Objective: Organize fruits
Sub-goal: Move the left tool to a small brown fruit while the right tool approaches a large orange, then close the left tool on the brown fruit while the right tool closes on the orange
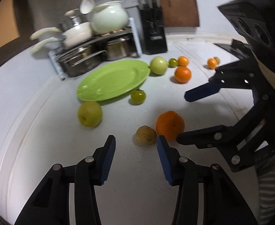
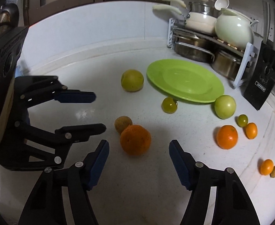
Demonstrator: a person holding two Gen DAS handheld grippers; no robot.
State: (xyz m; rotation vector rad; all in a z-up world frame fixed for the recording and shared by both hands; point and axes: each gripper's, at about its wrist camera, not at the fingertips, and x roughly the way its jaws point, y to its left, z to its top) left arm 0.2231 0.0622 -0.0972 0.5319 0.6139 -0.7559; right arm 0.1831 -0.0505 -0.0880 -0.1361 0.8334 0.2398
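An empty green plate (image 1: pixel 111 80) (image 2: pixel 184 80) lies on the white counter with fruit scattered around it. A large orange (image 1: pixel 170 125) (image 2: pixel 135 139) touches a small brown fruit (image 1: pixel 145 135) (image 2: pixel 122 124). A yellow-green fruit (image 1: pixel 89 114) (image 2: pixel 132 80), a small green tomato (image 1: pixel 138 96) (image 2: pixel 169 105), a pale green apple (image 1: pixel 158 65) (image 2: pixel 225 106) and a second orange (image 1: pixel 182 74) (image 2: pixel 227 136) lie near the plate. My left gripper (image 1: pixel 136 146) (image 2: pixel 99 110) is open and empty beside the brown fruit. My right gripper (image 2: pixel 139 150) (image 1: pixel 182 116) is open and empty just in front of the large orange.
A dish rack (image 1: pixel 92 56) (image 2: pixel 208 43) with pots and a white teapot stands behind the plate, with a black knife block (image 1: pixel 153 33) (image 2: pixel 261 86) beside it. Small oranges and tomatoes (image 2: pixel 247 125) (image 2: pixel 267 166) lie at the right.
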